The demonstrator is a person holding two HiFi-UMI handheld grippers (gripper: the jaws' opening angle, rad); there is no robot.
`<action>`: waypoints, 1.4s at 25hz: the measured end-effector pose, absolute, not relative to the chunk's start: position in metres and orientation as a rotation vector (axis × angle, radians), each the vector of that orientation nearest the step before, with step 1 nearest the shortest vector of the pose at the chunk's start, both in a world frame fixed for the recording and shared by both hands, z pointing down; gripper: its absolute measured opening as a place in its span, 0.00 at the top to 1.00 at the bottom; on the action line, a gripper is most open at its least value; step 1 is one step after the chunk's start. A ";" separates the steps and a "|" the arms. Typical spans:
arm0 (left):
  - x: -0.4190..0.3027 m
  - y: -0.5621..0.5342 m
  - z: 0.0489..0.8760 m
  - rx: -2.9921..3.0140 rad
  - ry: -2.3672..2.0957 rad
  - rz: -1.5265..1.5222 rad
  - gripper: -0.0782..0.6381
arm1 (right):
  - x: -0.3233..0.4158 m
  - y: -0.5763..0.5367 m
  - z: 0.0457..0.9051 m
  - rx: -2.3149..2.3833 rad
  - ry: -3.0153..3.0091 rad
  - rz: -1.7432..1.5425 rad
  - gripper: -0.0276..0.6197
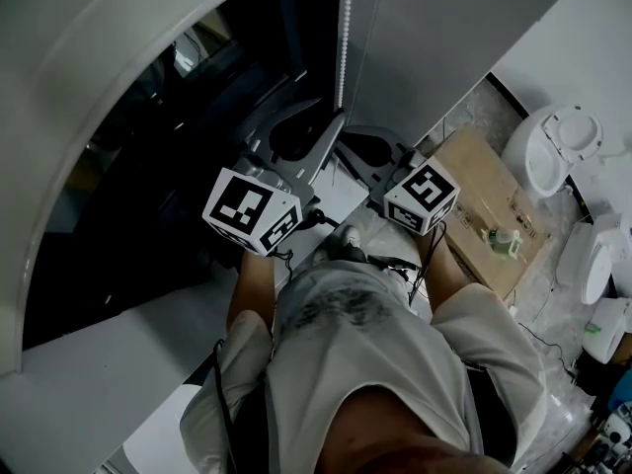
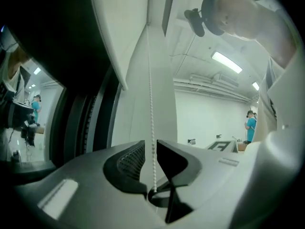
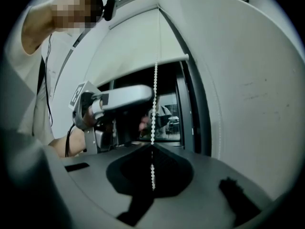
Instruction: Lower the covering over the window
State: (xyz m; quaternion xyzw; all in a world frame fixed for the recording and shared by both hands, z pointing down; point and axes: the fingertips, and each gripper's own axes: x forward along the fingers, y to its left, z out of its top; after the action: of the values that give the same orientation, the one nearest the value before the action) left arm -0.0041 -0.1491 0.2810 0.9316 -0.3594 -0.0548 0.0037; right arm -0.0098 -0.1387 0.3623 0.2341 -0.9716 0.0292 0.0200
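A white bead chain [image 1: 345, 28] hangs in front of the dark window [image 1: 148, 166], beside the grey roller blind [image 1: 444, 28]. In the right gripper view the blind's bottom bar [image 3: 143, 67] sits partway down the glass. My left gripper [image 1: 331, 131] stands narrowly open, and the bead chain [image 2: 152, 128] runs straight down through the gap between its jaws. Lower on the same chain, my right gripper [image 3: 152, 146] is shut, its tips meeting on the bead chain [image 3: 155, 104], which shows again below them. The left gripper [image 3: 125, 97] appears above it there.
A white curved window frame [image 1: 89, 57] and a pale sill [image 1: 89, 383] lie to the left. On the floor at right are a flat cardboard sheet [image 1: 479, 191] with a small bottle [image 1: 506, 240] and white toilet bowls [image 1: 553, 146]. A person in teal [image 2: 250, 125] stands far off.
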 end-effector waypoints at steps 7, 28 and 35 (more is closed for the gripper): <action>0.009 -0.160 0.240 3.007 -1.166 -0.232 0.78 | -0.011 -0.136 0.362 0.724 -3.011 0.082 0.93; 0.004 -0.157 0.294 2.930 -1.152 -0.129 0.87 | -0.017 -0.129 0.422 0.710 -2.894 0.216 0.93; 0.000 -0.156 0.325 2.866 -1.138 -0.094 0.87 | -0.022 -0.125 0.451 0.701 -2.848 0.288 0.93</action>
State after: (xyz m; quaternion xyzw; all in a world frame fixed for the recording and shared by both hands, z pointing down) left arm -0.0005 -0.1563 0.3254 0.9285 -0.3689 -0.0304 0.0284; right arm -0.0216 -0.1248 0.4510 0.2368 -0.9618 0.0973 0.0973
